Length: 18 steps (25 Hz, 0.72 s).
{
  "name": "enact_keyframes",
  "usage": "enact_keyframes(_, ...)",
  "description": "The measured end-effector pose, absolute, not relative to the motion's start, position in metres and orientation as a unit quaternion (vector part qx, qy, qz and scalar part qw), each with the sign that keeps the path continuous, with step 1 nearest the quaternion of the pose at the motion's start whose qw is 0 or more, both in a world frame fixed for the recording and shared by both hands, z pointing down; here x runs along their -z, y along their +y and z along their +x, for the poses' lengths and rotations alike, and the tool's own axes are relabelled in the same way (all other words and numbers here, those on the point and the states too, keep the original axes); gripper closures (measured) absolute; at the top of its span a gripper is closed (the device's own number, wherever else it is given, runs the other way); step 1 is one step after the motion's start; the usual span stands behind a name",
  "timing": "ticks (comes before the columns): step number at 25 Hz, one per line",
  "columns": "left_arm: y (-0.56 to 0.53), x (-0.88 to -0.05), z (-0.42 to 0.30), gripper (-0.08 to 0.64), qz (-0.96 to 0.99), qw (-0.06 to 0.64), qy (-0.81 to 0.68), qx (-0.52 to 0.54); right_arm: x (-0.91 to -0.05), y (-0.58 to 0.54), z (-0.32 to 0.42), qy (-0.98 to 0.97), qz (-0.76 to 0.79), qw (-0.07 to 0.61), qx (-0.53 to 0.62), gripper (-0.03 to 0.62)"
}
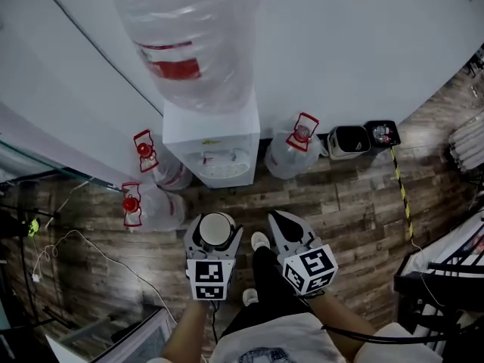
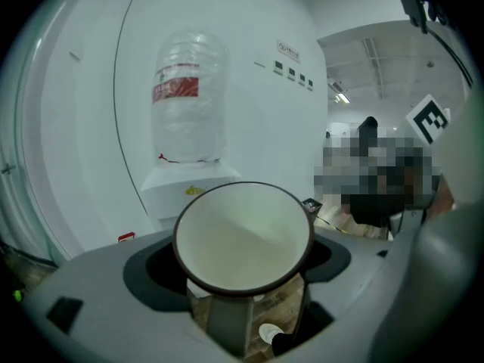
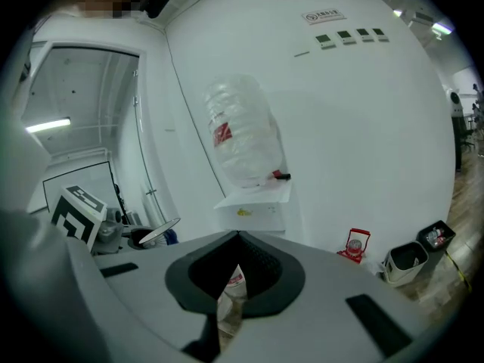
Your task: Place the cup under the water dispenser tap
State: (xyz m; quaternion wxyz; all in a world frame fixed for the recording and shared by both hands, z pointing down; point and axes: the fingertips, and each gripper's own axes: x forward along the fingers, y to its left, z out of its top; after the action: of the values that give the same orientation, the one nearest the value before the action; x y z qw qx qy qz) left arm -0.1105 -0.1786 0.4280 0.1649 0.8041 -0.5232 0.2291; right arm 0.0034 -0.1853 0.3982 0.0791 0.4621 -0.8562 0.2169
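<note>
Left gripper (image 2: 243,297) jaws closed on white cup (image 2: 242,237), one jaw each side. Cup upright, open top up, nothing inside. Cup held out in front of water dispenser (image 1: 212,148), not touching it. Right gripper (image 3: 235,272) jaws pressed together, holding nothing.
</note>
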Motion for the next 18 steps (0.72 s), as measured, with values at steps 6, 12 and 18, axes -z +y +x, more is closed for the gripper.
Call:
enact_keyframes(6,-0.223,-0.494,-0.102,0.112,0.804,0.166,-0.514,-0.247,-0.456,-0.224,0.013,-0.849,0.469,0.088,-0.226,0.574)
enact_keyframes(12,-0.263,-0.558,-0.092,0.112,0.809,0.161,-0.502,-0.260,-0.518,-0.252,0.025,-0.837,0.486,0.098,-0.233,0.574)
enact_keyframes(18,-0.300,-0.614,-0.087,0.112,0.808,0.159,-0.501,-0.265,-0.566,-0.282,0.030,-0.831,0.498,0.096,-0.230,0.574)
